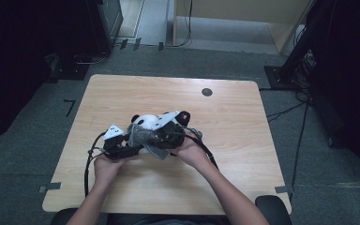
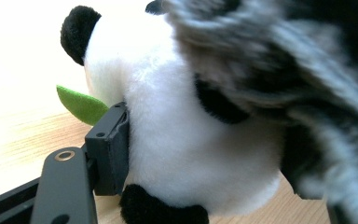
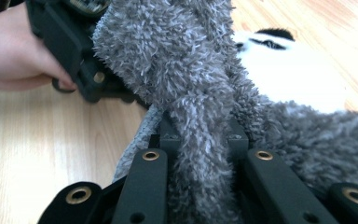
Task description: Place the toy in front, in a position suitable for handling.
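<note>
A: Report occlusions first.

B: In the high view the panda plush toy [image 1: 143,123] is largely covered by the grey fuzzy cloth [image 1: 145,137] and by both grippers; only its white head and one black ear are exposed. In the left gripper view the far jaw is hidden behind the cloth, and the cloth itself is blurred. In the right gripper view the panda's body is cut off by the cloth draped over it, and its face is too blurred to read.

A: Left gripper?

B: The left gripper [image 2: 196,140] has its jaws part open around the panda's white body. The near pad presses flat against the toy's side, just beside a green felt leaf [image 2: 81,105]. The grip appears firm.

A: Right gripper?

B: The right gripper [image 3: 199,140] has its jaws closed down on a bunched fold of the grey cloth, which rises between the pads.

A: Position of items?

B: Both lie near the middle of the wooden table [image 1: 234,112], between the two hands, with the cloth wrapped over the panda.
</note>
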